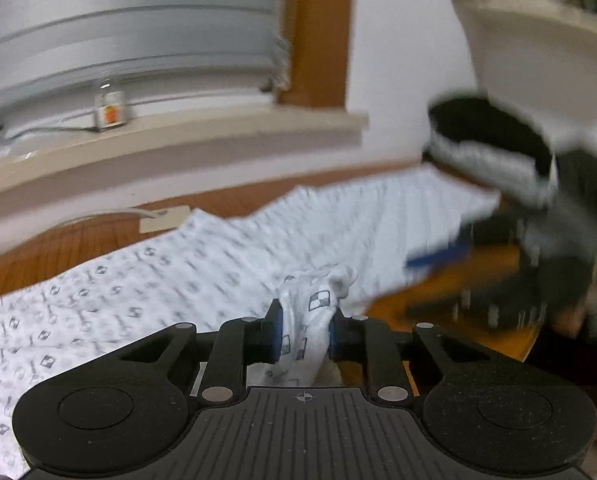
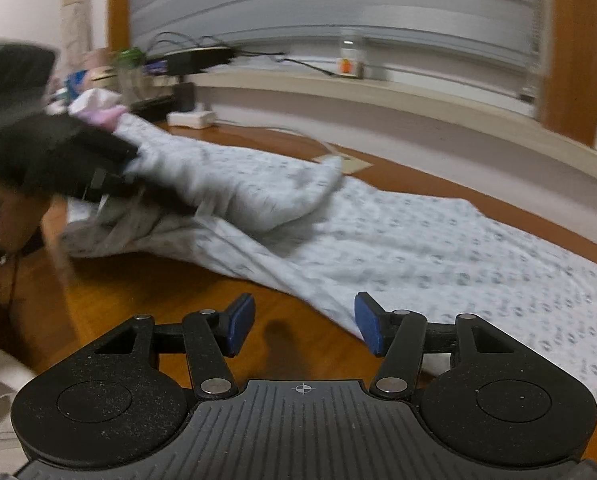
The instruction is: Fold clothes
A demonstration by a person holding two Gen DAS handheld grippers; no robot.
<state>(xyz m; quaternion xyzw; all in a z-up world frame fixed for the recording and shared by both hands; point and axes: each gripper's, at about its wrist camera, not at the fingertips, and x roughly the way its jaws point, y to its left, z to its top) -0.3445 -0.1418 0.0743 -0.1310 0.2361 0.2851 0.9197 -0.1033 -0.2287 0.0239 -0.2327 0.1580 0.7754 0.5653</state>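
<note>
A white garment (image 1: 202,256) with small grey printed marks lies spread across a wooden table (image 1: 58,248). My left gripper (image 1: 305,330) is shut on a bunched edge of it, the cloth pinched between the blue pads. In the right wrist view the same garment (image 2: 438,240) stretches from the right up to the left gripper (image 2: 58,156), which lifts one end off the table. My right gripper (image 2: 304,324) is open just above the bare wood, its right pad (image 2: 368,326) at the garment's near edge. The right gripper (image 1: 498,280) appears blurred in the left wrist view.
A window sill (image 2: 378,92) with a small jar (image 2: 352,56) and cables runs behind the table under closed blinds. A white power strip (image 2: 190,118), a black device (image 2: 198,58) and clutter sit at the far left. A sleeve with a black cuff (image 1: 494,148) shows at right.
</note>
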